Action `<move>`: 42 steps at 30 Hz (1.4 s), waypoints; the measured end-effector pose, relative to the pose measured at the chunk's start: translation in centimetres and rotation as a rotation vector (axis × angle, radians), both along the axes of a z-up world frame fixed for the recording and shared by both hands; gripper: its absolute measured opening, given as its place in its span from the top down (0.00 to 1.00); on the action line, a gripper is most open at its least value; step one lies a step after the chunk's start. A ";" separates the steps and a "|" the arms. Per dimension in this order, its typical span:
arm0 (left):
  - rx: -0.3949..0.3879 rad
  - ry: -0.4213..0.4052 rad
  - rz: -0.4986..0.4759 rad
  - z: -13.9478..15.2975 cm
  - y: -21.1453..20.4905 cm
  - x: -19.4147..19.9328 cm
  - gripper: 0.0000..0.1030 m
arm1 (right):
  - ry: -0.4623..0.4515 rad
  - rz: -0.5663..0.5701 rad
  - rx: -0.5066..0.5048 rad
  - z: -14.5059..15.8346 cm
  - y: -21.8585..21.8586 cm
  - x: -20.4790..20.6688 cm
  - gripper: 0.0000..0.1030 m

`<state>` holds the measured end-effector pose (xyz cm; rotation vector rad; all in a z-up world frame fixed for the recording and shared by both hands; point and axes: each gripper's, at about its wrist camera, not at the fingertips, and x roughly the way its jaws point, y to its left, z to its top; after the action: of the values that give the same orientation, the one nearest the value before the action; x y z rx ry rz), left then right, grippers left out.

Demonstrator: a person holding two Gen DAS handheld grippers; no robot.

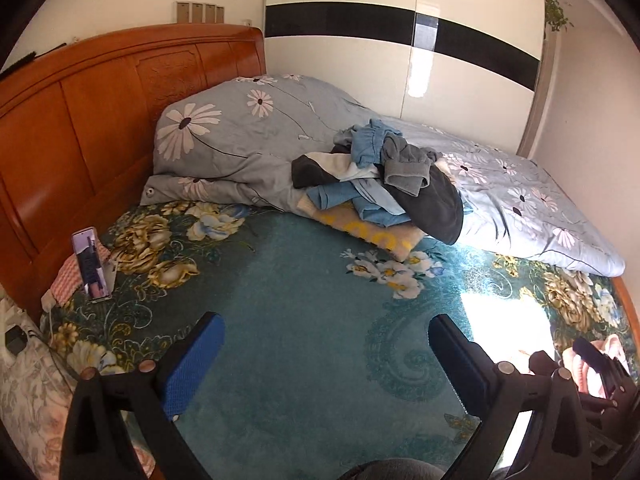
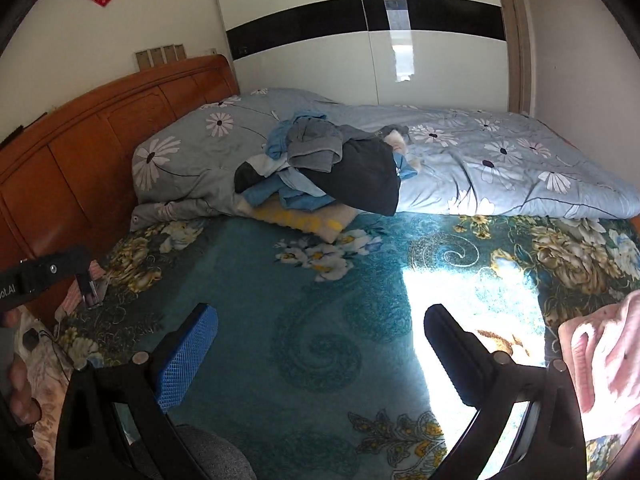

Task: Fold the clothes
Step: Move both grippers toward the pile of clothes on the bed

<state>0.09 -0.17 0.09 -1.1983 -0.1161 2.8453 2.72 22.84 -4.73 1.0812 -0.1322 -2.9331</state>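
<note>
A heap of unfolded clothes (image 1: 376, 176), blue, grey, white and black, lies at the far side of the bed on a yellow-and-cream towel; it also shows in the right wrist view (image 2: 324, 168). My left gripper (image 1: 326, 344) is open and empty, low over the teal floral bedspread (image 1: 304, 280), well short of the heap. My right gripper (image 2: 320, 334) is open and empty too, over the same bedspread (image 2: 280, 320). A pink garment (image 2: 604, 360) lies just right of the right gripper and shows in the left wrist view (image 1: 584, 364).
A rumpled grey-blue daisy quilt (image 1: 248, 140) lies along the back of the bed. The wooden headboard (image 1: 80, 120) is at the left. A phone (image 1: 91, 264) stands propped near it. A wardrobe (image 1: 400, 40) fills the back wall. A sunlit patch (image 2: 460, 320) crosses the bedspread.
</note>
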 end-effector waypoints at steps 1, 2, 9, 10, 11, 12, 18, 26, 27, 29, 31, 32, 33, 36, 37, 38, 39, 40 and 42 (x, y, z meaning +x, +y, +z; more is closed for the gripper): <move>0.021 0.033 0.004 0.2 -0.4 0.2 0.00 | 0.028 0.012 0.014 0.6 -0.9 0.4 0.00; 0.042 0.065 0.007 0.4 -0.7 0.4 0.00 | 0.054 0.024 0.019 1.2 -1.5 0.7 0.00; 0.164 0.298 0.025 3.2 -3.1 3.4 0.00 | 0.171 0.059 -0.134 4.4 3.0 3.6 0.00; 0.152 0.317 0.020 4.2 -2.7 4.5 0.00 | 0.186 0.061 -0.140 4.8 3.3 4.0 0.00; 0.135 0.332 0.014 5.1 -2.1 5.7 0.00 | 0.198 0.059 -0.138 5.1 3.6 4.4 0.00; 0.112 0.327 0.007 5.6 -0.9 5.8 0.00 | 0.207 0.053 -0.134 5.4 4.0 4.7 0.00; 0.035 0.302 -0.059 6.8 4.3 5.1 0.00 | 0.248 0.011 -0.107 7.3 5.6 6.9 0.00; 0.081 0.285 -0.176 6.1 6.2 3.1 0.00 | 0.232 -0.054 -0.016 8.7 4.6 7.6 0.00; 0.084 0.283 -0.184 5.8 5.9 2.7 0.00 | 0.200 -0.062 -0.015 8.2 4.1 7.3 0.00; 0.085 0.278 -0.203 5.2 5.0 2.0 0.00 | 0.165 -0.084 0.011 7.5 2.7 6.9 0.00; 0.077 0.265 -0.227 4.4 4.1 1.2 0.00 | 0.155 -0.111 0.062 7.0 1.2 6.6 0.00; 0.069 0.256 -0.237 4.0 3.6 0.8 0.00 | 0.146 -0.122 0.086 6.8 0.4 6.4 0.00; 0.061 0.248 -0.247 3.6 3.1 0.4 0.00 | 0.132 -0.123 0.101 6.6 -0.4 5.8 0.00; 0.033 0.230 -0.270 2.9 1.8 -0.5 0.00 | 0.095 -0.121 0.136 6.1 -2.6 3.9 0.00; 0.027 0.222 -0.278 2.7 1.4 -0.8 0.00 | 0.088 -0.120 0.139 6.0 -3.3 3.3 0.00; 0.021 0.212 -0.280 2.6 0.9 -1.1 0.00 | 0.081 -0.118 0.141 5.8 -3.9 2.6 0.00; 0.016 0.201 -0.281 2.4 0.2 -1.3 0.00 | 0.074 -0.111 0.133 5.7 -4.5 2.0 0.00; 0.011 0.191 -0.282 2.2 -0.4 -1.6 0.00 | 0.067 -0.104 0.127 5.6 -5.0 1.5 0.00; 0.007 0.176 -0.272 1.9 -1.3 -2.0 0.00 | 0.048 -0.070 0.125 5.3 -5.8 0.3 0.00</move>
<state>-1.95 -1.44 1.97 -0.8796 0.0413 2.6898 3.04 17.00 0.58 1.0402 0.0142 -3.0634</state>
